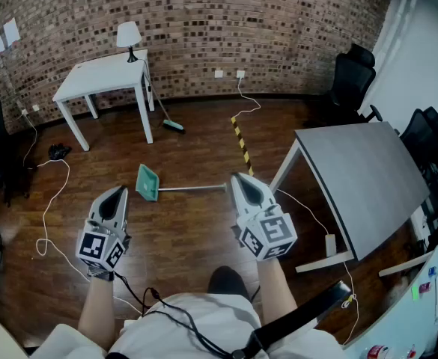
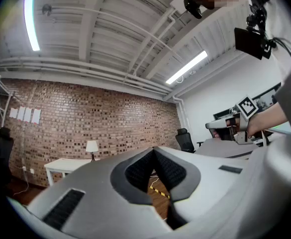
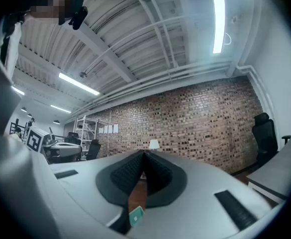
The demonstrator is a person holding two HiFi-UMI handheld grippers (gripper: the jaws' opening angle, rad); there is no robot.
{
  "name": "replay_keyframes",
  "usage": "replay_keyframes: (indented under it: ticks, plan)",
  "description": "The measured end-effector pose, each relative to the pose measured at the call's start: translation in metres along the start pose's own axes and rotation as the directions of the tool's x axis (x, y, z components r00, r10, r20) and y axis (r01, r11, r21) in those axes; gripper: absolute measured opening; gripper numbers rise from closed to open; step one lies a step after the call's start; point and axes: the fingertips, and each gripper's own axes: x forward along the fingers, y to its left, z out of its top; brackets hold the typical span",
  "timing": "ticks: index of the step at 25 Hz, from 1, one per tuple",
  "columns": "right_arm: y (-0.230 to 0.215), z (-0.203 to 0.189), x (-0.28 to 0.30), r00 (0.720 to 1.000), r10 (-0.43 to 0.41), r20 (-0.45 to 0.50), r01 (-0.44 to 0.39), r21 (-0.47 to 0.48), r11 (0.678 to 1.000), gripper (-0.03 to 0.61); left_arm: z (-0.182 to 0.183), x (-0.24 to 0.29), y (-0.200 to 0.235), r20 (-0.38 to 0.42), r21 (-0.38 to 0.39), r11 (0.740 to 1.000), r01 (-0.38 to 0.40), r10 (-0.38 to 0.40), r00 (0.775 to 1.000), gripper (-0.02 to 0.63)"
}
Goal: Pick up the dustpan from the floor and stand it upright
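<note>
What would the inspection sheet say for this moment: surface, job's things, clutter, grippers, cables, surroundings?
Surface: dark wooden floor.
Job's things: teal dustpan lying flat on the floor, not yet upright.
Clutter: broom by white table; black object; striped floor tape.
Grippers: left gripper and right gripper shut, empty, held level.
Cables: white cables across floor.
Surroundings: brick wall, grey table, lamp, office chairs.

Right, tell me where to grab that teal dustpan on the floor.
Grip the teal plastic dustpan by its thin metal handle from above, probably with the right claw straddling it: the handle lies flat, free end nearest that claw.
</note>
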Motion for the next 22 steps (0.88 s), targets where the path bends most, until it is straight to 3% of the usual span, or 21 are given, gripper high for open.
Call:
replay_keyframes:
  ticks: [8, 15, 22]
  plan:
    - [-0.054, -0.028, 0.069, 1.000, 0.004, 0.007, -0.005, 0.021, 1.000, -0.008, -0.033, 0.070, 0.031, -0.039, 0.011, 1.000, -0.014, 0.014, 0.999, 0.011]
    - [-0.146, -0.051, 0.186, 0.999, 0.038, 0.011, -0.038, -0.005, 0.999, -0.008, -0.056, 0.193, 0.084, -0.074, 0.033, 0.996, -0.081, 0.083, 0.994, 0.011]
    - [-0.241, -0.042, 0.278, 0.998, 0.060, 0.003, -0.059, -0.072, 0.996, -0.008, -0.057, 0.304, 0.130, -0.098, 0.064, 0.988, -0.139, 0.145, 0.985, 0.011]
